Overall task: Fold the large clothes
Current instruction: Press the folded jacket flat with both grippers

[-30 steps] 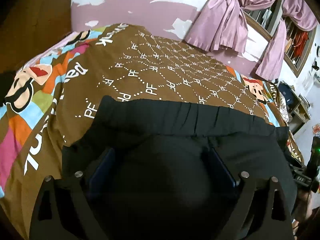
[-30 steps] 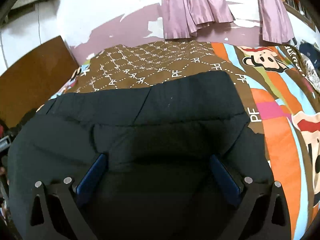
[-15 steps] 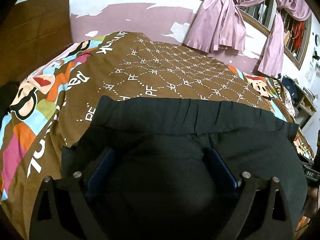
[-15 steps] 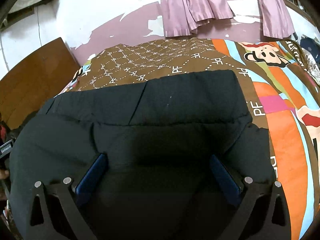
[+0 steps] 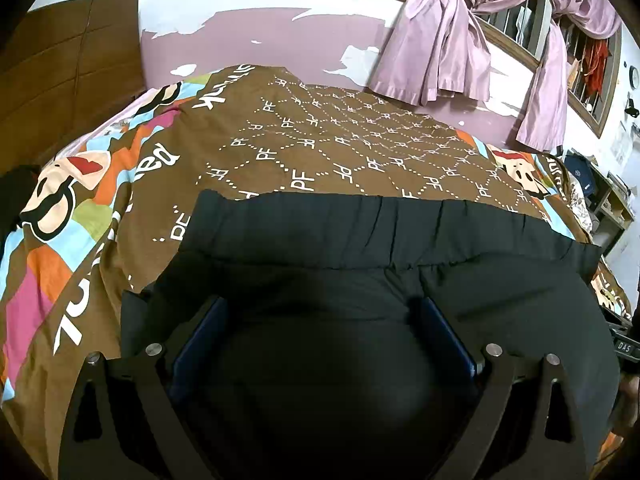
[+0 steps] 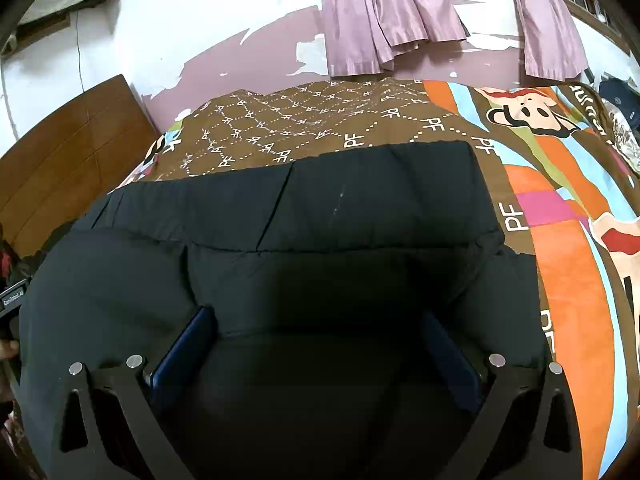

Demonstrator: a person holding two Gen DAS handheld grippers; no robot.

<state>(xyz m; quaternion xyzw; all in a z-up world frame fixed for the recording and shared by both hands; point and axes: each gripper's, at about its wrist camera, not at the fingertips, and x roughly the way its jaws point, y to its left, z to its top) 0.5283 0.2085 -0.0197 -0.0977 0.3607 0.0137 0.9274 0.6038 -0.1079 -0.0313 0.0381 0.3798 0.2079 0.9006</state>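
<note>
A large black garment (image 5: 360,264) with an elastic waistband lies on the bed and fills the lower half of both views (image 6: 340,240). My left gripper (image 5: 320,312) hovers over its left part, blue pads wide apart, nothing between them but cloth below. My right gripper (image 6: 316,320) hovers over its right part, equally wide open. The garment's near edge is hidden under both grippers.
The bed has a brown patterned cover (image 5: 320,140) with colourful cartoon borders (image 6: 568,216). A wooden headboard (image 5: 60,72) stands at the left. Purple curtains (image 5: 448,52) hang on the far wall. A cluttered shelf (image 5: 600,192) stands at the right.
Both grippers have drawn back and risen slightly, so more of the bed and wall shows. The garment has not moved. Both stay open.
</note>
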